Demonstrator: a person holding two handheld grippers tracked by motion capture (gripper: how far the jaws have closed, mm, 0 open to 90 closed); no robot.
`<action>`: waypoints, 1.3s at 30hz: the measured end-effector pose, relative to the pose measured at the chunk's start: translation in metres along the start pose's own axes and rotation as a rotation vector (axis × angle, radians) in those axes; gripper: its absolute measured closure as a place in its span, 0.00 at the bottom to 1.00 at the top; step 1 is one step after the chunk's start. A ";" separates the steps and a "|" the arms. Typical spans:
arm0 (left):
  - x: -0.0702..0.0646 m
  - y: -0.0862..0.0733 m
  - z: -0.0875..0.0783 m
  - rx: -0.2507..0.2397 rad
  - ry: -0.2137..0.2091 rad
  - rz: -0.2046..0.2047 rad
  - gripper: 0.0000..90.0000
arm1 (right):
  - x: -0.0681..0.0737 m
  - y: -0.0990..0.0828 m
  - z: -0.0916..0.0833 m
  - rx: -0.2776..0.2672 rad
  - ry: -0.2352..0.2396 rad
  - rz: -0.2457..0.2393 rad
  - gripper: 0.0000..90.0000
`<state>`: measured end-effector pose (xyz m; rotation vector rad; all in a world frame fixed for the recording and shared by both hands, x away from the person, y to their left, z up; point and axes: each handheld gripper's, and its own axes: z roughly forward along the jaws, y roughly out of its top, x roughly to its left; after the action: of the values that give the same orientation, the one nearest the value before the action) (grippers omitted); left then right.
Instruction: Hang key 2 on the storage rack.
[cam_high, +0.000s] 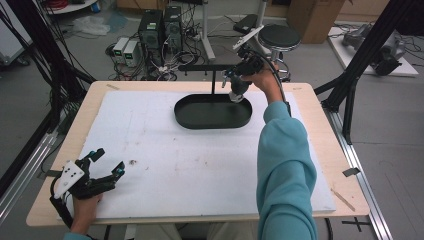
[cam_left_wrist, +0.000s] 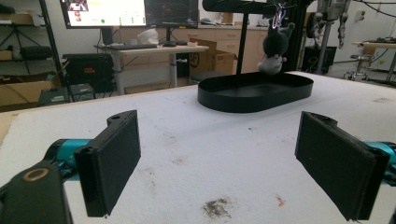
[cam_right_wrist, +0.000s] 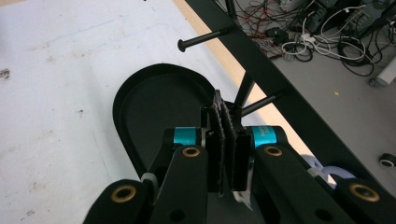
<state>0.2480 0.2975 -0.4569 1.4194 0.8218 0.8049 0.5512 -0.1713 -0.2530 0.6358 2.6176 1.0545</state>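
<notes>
A person's right gripper (cam_high: 239, 75) reaches over the far end of a black oval tray (cam_high: 212, 121), its jaws pressed together on something thin that cannot be made out, beside a small plush toy (cam_left_wrist: 274, 51) hanging from the stand's crossbar (cam_left_wrist: 243, 5). The left gripper (cam_high: 107, 165) rests near the table's front edge, jaws spread wide and empty. The toy looks soft and light, probably best taken by its clip or loop.

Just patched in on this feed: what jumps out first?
The right gripper is raised at the table's far side, over the black oval tray, beside a small dark plush toy hanging from the stand's crossbar. Its jaws look closed, though what they pinch is unclear. The left gripper rests wide open near the front left corner.
</notes>
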 end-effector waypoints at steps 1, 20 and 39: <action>0.000 0.000 0.000 0.000 0.000 0.000 0.16 | -0.001 0.000 0.000 -0.002 -0.003 -0.005 0.99; 0.000 0.000 0.000 -0.004 0.001 0.000 0.16 | -0.003 -0.001 0.007 0.022 -0.034 -0.003 0.98; 0.000 0.000 0.000 0.000 -0.001 0.001 0.16 | -0.012 -0.004 0.008 -0.002 -0.068 0.004 0.98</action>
<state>0.2480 0.2975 -0.4570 1.4201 0.8204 0.8054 0.5634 -0.1744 -0.2605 0.6648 2.5581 1.0189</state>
